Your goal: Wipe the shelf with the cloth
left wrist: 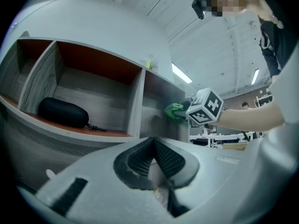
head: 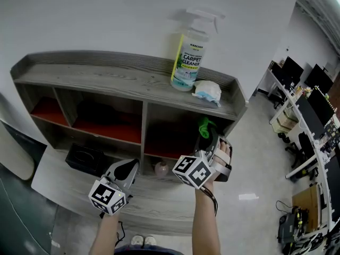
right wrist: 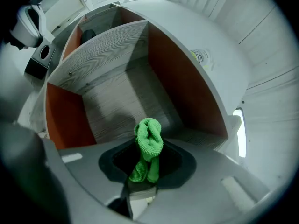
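Observation:
The grey wooden shelf (head: pixel 122 81) has red-backed compartments and stands against a white wall. My right gripper (head: pixel 211 138) is shut on a green cloth (head: pixel 204 125) at the mouth of the upper right compartment. In the right gripper view the cloth (right wrist: pixel 148 143) stands bunched between the jaws of the right gripper (right wrist: pixel 147 167), facing the compartment's grey floor (right wrist: pixel 117 97). My left gripper (head: pixel 127 169) hangs lower, in front of the bottom shelf, shut and holding nothing. In the left gripper view its pads meet at the left gripper (left wrist: pixel 154 155), and the cloth (left wrist: pixel 175 111) shows beyond.
A carpet cleaner spray bottle (head: pixel 188 57) and a crumpled white wipe (head: pixel 207 91) stand on the shelf top. A black case (head: pixel 85 157) lies in the lower left compartment, a small pink object (head: pixel 161 168) beside the divider. Office desks with monitors (head: pixel 308 89) stand at the right.

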Demonstrator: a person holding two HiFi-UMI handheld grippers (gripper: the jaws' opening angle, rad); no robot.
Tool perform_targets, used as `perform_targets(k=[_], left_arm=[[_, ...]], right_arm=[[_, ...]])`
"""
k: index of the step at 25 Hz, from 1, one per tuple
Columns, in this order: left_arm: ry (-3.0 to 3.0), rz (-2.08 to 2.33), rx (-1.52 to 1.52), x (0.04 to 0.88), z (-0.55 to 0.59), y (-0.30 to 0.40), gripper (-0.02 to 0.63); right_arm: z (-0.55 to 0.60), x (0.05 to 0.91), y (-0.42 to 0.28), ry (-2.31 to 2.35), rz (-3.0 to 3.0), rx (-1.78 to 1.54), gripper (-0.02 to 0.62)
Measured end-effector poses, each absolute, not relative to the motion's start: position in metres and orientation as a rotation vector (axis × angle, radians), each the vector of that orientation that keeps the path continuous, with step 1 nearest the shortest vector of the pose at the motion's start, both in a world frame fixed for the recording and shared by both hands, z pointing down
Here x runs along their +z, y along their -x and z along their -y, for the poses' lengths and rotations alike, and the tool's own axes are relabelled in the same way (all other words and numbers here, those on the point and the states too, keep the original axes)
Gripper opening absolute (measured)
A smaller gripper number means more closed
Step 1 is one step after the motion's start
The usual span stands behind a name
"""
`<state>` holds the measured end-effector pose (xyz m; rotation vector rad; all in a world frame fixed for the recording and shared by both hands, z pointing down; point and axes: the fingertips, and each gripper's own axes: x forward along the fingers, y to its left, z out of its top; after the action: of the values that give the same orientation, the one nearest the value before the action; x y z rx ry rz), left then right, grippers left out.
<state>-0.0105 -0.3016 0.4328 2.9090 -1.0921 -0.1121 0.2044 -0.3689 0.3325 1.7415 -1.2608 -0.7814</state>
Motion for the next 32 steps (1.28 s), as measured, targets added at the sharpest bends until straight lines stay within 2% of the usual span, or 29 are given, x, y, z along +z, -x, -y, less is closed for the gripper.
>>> perform_targets(k=[18,32], left_arm=[[-2.88,1.12,-0.07,0.445,0.3,0.016,-0.002],[-2.869,1.139,-0.064,0.448,0.299,0.022,-0.002]], right_arm=[[0.363,0.452,-0.206,-1.662,1.399,-0.471,0.103],[0.372,0.481,-0.175,-1.621,1.552,-0.221,0.1]])
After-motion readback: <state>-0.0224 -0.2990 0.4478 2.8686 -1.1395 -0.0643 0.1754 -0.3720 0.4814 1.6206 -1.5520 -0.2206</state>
